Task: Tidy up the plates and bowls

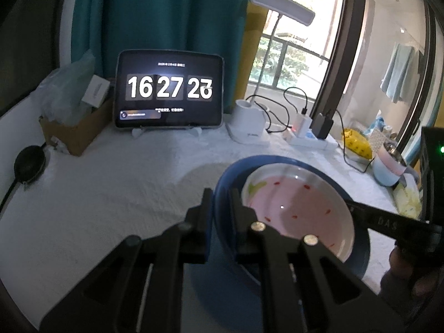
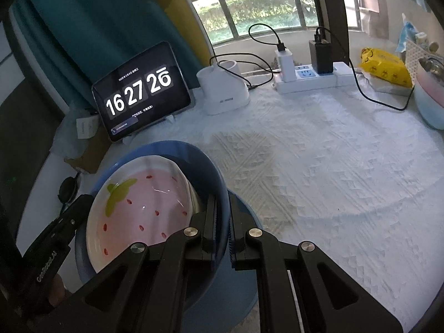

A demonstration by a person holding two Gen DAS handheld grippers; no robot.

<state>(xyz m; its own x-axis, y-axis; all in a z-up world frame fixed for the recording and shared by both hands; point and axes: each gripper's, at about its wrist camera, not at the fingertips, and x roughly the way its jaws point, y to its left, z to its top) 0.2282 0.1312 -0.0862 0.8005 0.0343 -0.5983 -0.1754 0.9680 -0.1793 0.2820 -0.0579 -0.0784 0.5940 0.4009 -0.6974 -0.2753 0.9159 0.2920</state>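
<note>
A blue bowl [image 1: 222, 194] holds a pink strawberry-pattern plate [image 1: 299, 205] tilted inside it. My left gripper [image 1: 220, 211] is shut on the bowl's left rim. In the right wrist view the same blue bowl [image 2: 211, 174] with the strawberry plate [image 2: 144, 208] is at lower left, and my right gripper [image 2: 222, 222] is shut on its right rim. A blue plate [image 2: 238, 283] lies under the bowl. Each gripper shows in the other's view, the right one [image 1: 388, 222] and the left one [image 2: 55, 238].
A white textured cloth [image 2: 333, 180] covers the table. At the back stand a tablet clock [image 1: 169, 88], a cardboard box [image 1: 75, 127], a white lamp base [image 1: 247, 122], a power strip with chargers [image 2: 308, 77], a yellow pack [image 2: 385, 66] and a pale pot [image 2: 430, 97].
</note>
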